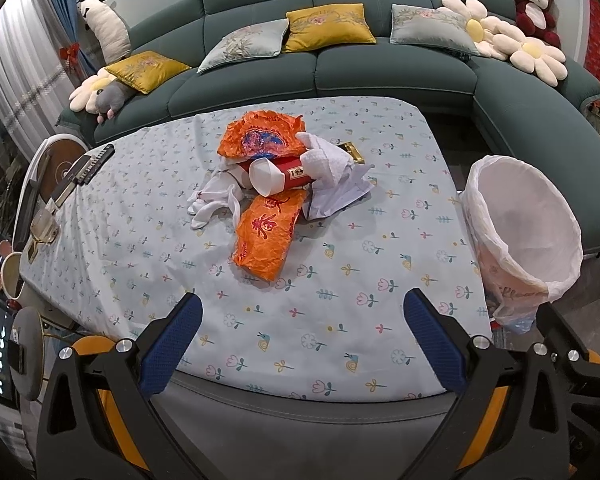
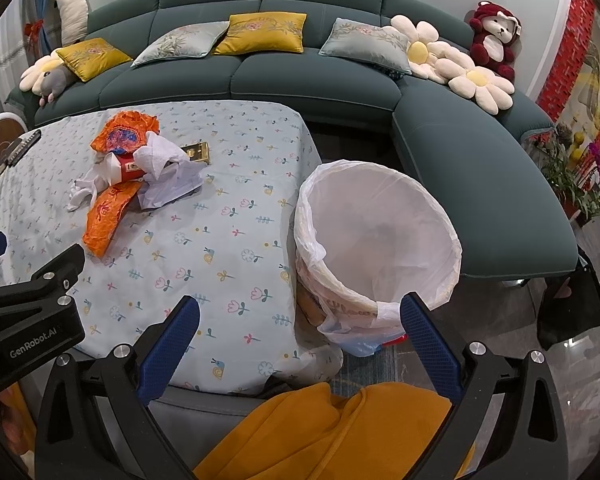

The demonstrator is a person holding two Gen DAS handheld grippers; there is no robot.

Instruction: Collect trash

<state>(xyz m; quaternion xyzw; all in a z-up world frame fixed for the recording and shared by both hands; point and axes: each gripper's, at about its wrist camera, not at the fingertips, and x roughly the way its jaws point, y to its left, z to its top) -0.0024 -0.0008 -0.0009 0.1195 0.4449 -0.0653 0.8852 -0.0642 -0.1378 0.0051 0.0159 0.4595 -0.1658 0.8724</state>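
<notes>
A heap of trash lies mid-table on the flowered cloth (image 1: 340, 272): two crumpled orange wrappers (image 1: 266, 236), a red tube box (image 1: 296, 172) with a white paper cup (image 1: 266, 178) on its end, white tissues (image 1: 328, 156), a white rag (image 1: 212, 200) and a gold packet (image 1: 352, 152). The heap also shows in the right wrist view (image 2: 140, 168). A bin lined with a white bag (image 2: 380, 240) stands off the table's right edge; it also shows in the left wrist view (image 1: 528, 232). My left gripper (image 1: 300, 312) is open and empty above the table's near edge. My right gripper (image 2: 300, 316) is open and empty, near the bin.
A green corner sofa (image 1: 380, 68) with cushions and plush toys runs behind the table. Remote controls (image 1: 88, 168), a glass (image 1: 44, 228) and a mug (image 1: 12, 276) sit at the table's left end. An orange cloth (image 2: 340, 432) lies below my right gripper.
</notes>
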